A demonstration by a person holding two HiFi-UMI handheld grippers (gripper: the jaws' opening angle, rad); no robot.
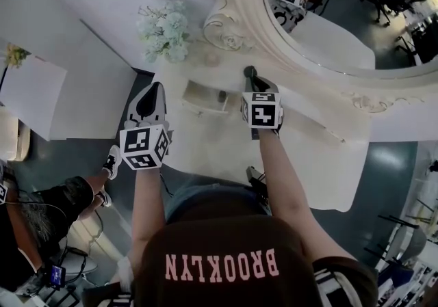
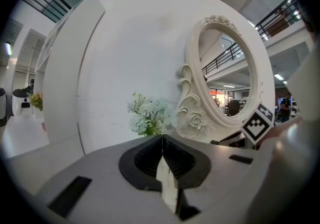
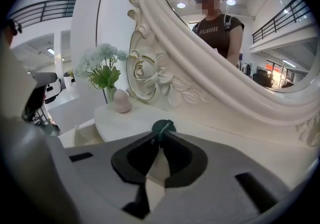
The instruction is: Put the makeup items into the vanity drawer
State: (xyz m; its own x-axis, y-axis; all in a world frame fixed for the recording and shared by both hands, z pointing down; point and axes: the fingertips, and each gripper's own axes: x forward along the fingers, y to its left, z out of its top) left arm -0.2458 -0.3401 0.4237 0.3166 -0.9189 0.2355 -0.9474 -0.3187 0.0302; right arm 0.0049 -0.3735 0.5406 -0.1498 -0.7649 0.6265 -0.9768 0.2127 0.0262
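Observation:
My right gripper (image 3: 161, 135) is shut on a small dark green round makeup item (image 3: 164, 126), held just over the white vanity top (image 3: 135, 118). In the head view this gripper (image 1: 250, 73) points at the mirror's base. A pink egg-shaped sponge (image 3: 121, 101) rests on the vanity top beside the flower vase. The small open drawer (image 1: 203, 98) lies between my two grippers, with something dark inside near its right end. My left gripper (image 1: 157, 87) hovers left of the drawer, shut and empty, its jaws (image 2: 162, 140) meeting with nothing between them.
A large oval mirror (image 1: 328, 18) in an ornate white frame (image 3: 165, 78) stands behind the vanity. A bunch of pale flowers (image 1: 164, 31) sits at the back left. A white wall panel (image 2: 125, 58) is behind them. Another person sits on the floor at the lower left (image 1: 41, 223).

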